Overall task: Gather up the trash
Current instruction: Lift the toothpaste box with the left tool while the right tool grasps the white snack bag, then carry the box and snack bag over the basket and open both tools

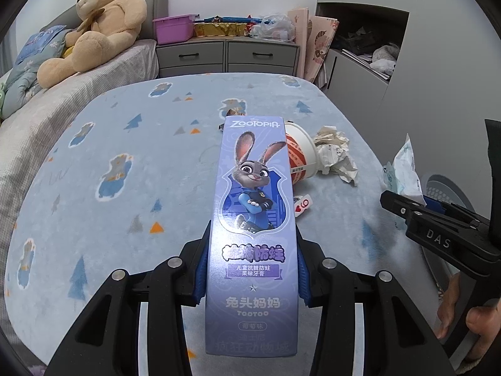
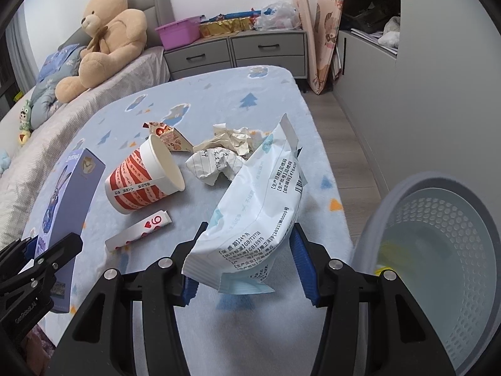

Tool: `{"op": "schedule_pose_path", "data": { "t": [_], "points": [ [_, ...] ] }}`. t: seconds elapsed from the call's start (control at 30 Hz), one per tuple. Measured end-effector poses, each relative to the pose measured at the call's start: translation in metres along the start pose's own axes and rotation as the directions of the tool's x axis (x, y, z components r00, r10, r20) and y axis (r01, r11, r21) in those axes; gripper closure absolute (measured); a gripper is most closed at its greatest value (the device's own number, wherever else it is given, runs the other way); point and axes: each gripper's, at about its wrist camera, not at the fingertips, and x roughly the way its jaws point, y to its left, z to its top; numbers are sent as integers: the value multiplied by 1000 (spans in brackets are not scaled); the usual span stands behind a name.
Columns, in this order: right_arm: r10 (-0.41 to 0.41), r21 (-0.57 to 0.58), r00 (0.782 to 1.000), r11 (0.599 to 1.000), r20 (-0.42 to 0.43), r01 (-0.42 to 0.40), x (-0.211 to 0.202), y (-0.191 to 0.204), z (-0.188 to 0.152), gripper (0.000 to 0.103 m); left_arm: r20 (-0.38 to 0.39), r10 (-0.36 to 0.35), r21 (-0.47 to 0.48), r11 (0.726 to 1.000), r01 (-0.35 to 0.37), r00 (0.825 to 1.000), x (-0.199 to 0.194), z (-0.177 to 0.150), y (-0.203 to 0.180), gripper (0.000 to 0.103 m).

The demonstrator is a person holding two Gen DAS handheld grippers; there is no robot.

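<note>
The left gripper (image 1: 252, 269) is clenched on a tall purple cardboard toothpaste box printed with a cartoon rabbit (image 1: 253, 219), its blue pads pressed against both long sides; in the left wrist view the box runs from the 6 o'clock edge up toward the centre. The right gripper (image 2: 247, 261) grasps a white and pale blue crinkled plastic wipes packet (image 2: 260, 206), held off the bed with its pads against the packet's lower end and its top pointing toward 1 o'clock. On the light blue fleece blanket with tree and bear prints (image 2: 219, 103) the remaining trash lies around the centre of the right wrist view: a red-and-white striped paper cup (image 2: 144, 178) on its side at 10 o'clock, a bent white playing card with red hearts (image 2: 137, 228) just below it, a small printed snack wrapper (image 2: 169, 138) behind the cup, and crumpled sheets of paper (image 2: 219, 156) near 12 o'clock, partly behind the packet. A grey perforated plastic waste basket (image 2: 444, 238) stands beside the bed at 3 to 4 o'clock. A tan teddy bear (image 2: 106, 37) sits at 10 o'clock.
</note>
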Motion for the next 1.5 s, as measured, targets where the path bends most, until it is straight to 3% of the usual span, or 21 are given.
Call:
{"op": "schedule_pose_path", "data": {
  "t": [0.43, 0.8, 1.17, 1.5],
  "points": [
    [-49, 45, 998, 998, 30, 48, -45, -51, -19, 52, 36, -48, 54, 997, 46, 998, -16, 4, -39, 60],
    [-134, 117, 990, 985, 33, 130, -81, -122, -35, 52, 30, -106, 154, 983, 100, 994, -19, 2, -106, 60],
    [-156, 203, 987, 968, 28, 148, -99, -173, -45, 52, -38, -243, 242, 939, 244, 969, -5, 8, -186, 60],
    [-166, 258, 986, 952, -14, 163, -93, -204, -53, 52, -84, -301, 296, 903, 313, 950, 16, 12, -239, 60]
  ]
}}
